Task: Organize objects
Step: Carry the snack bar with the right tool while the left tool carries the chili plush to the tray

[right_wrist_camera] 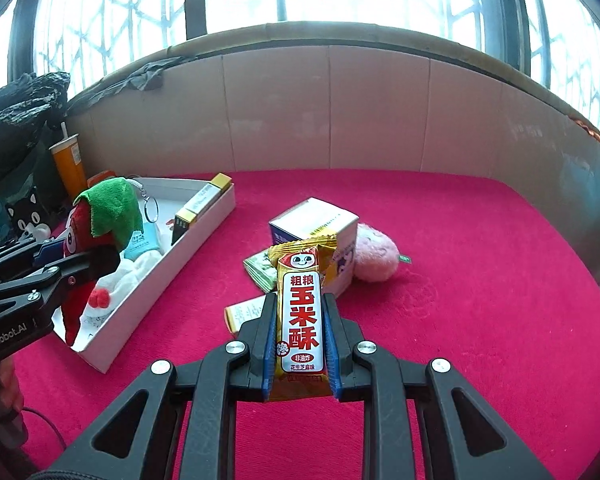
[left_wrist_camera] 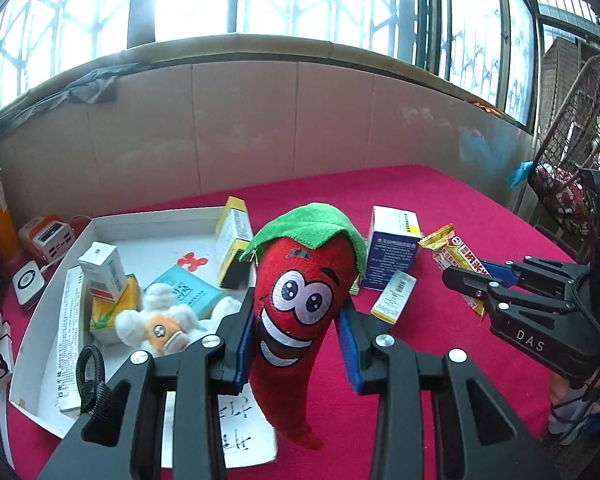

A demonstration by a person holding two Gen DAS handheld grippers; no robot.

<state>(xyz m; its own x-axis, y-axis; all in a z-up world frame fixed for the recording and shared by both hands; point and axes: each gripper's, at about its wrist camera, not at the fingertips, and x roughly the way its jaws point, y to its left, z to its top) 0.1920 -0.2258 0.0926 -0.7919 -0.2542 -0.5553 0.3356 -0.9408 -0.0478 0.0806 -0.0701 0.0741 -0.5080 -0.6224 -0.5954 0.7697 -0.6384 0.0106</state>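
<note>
My left gripper (left_wrist_camera: 298,334) is shut on a red plush chili (left_wrist_camera: 298,300) with a green cap and holds it upright over the near right edge of the white tray (left_wrist_camera: 40,336). It also shows at the left of the right wrist view (right_wrist_camera: 96,240). My right gripper (right_wrist_camera: 300,344) is shut on a yellow and red snack bar (right_wrist_camera: 302,312), held above the red cloth. The same bar shows in the left wrist view (left_wrist_camera: 456,258), with the right gripper (left_wrist_camera: 466,280) on it. The tray holds several small boxes and a white plush toy (left_wrist_camera: 162,322).
On the red cloth (right_wrist_camera: 460,300) lie a blue and white box (left_wrist_camera: 394,254), a small white box (left_wrist_camera: 394,298), a green packet (right_wrist_camera: 260,268) and a pink plush (right_wrist_camera: 376,258). An orange cup (right_wrist_camera: 70,162) and chargers (left_wrist_camera: 48,236) stand at the left. A cardboard wall (right_wrist_camera: 300,108) runs behind.
</note>
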